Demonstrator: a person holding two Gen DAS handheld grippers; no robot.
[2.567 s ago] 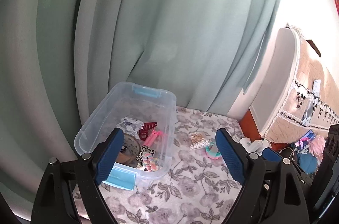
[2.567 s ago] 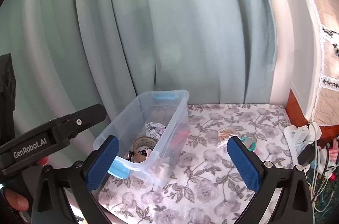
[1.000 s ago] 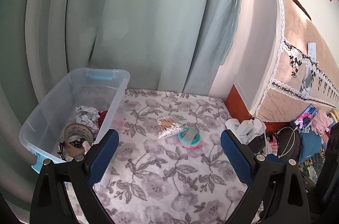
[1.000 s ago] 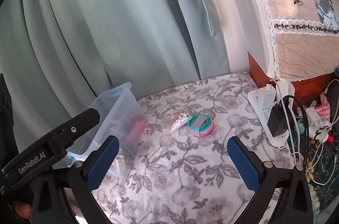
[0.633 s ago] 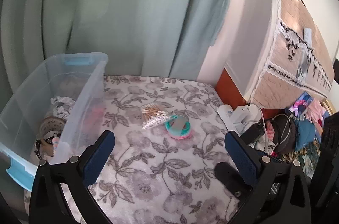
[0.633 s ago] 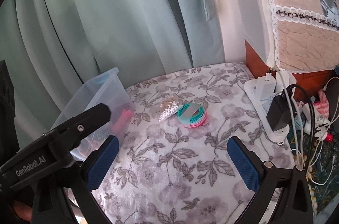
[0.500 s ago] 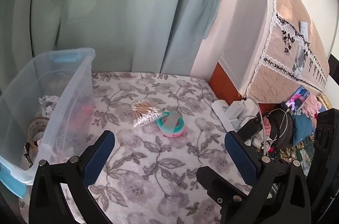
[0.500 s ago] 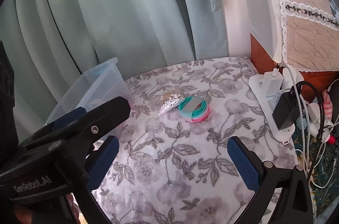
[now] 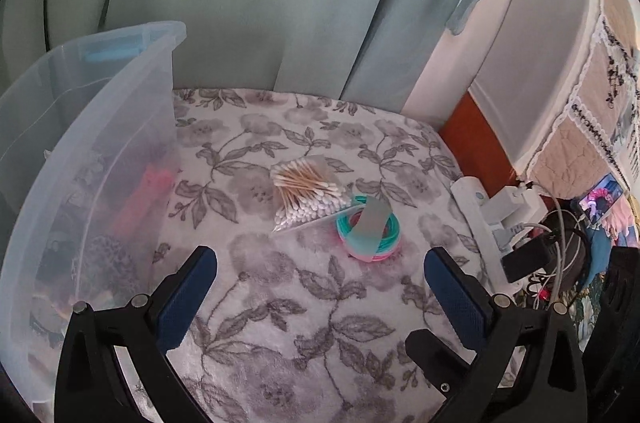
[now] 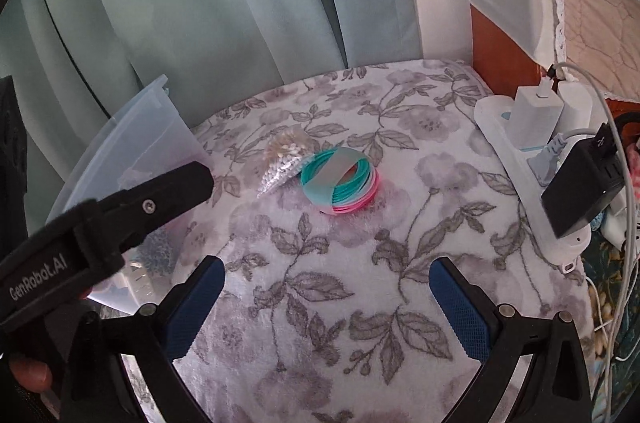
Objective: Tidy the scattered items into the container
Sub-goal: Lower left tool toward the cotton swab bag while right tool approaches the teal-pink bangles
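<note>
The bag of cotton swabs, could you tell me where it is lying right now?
In the left wrist view the bag of cotton swabs lies mid-frame on the floral cloth, touching the ring bundle, right of the clear bin.

On the floral cloth [image 9: 304, 307], the container [image 9: 92, 159] stands at left; the cotton swab packet [image 9: 306, 197] lies to its right, the bundle of bands [image 9: 368, 229] touching the packet's right edge; power strip [image 10: 516, 159] at far right, well apart
</note>
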